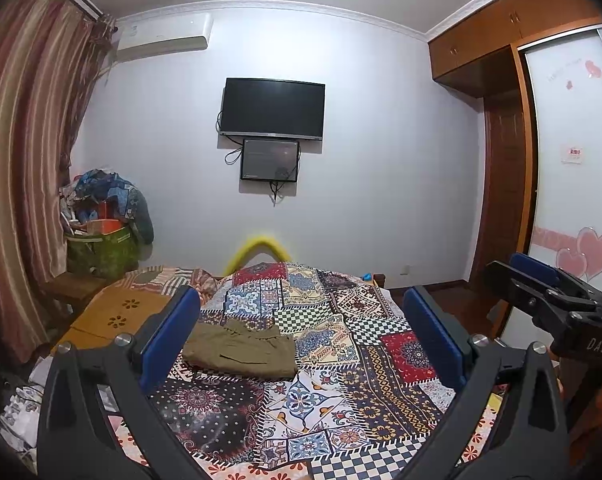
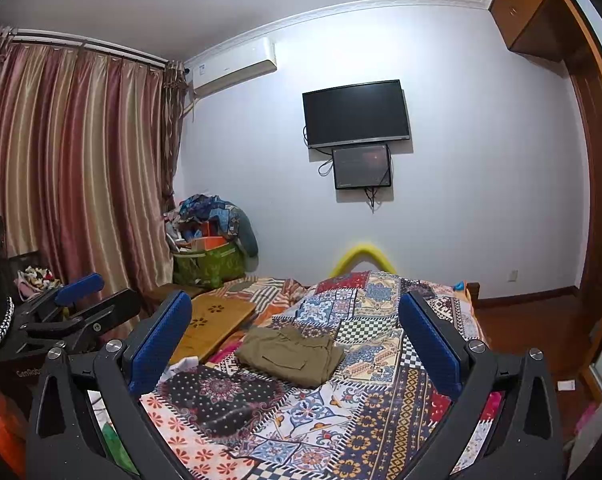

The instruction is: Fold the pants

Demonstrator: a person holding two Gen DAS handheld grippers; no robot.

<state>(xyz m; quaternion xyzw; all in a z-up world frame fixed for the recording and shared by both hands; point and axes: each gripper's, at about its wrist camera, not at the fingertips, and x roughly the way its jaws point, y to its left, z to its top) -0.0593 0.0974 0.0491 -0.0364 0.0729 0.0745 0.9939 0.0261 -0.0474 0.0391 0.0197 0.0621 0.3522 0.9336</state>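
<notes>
The olive-brown pants (image 1: 243, 350) lie folded into a compact rectangle on the patchwork bedspread (image 1: 341, 360), in the middle of the bed. They also show in the right wrist view (image 2: 291, 354). My left gripper (image 1: 301, 312) is open and empty, held above the near part of the bed, well back from the pants. My right gripper (image 2: 295, 314) is open and empty too, at a similar height and distance. The right gripper appears at the right edge of the left wrist view (image 1: 541, 280), and the left gripper at the left edge of the right wrist view (image 2: 85, 296).
A yellow-brown bamboo mat (image 2: 213, 326) lies on the bed's left side. A green bag piled with clothes (image 2: 209, 264) stands by the striped curtain (image 2: 73, 168). A TV (image 2: 355, 114) hangs on the far wall. A wooden wardrobe (image 1: 501, 160) is on the right.
</notes>
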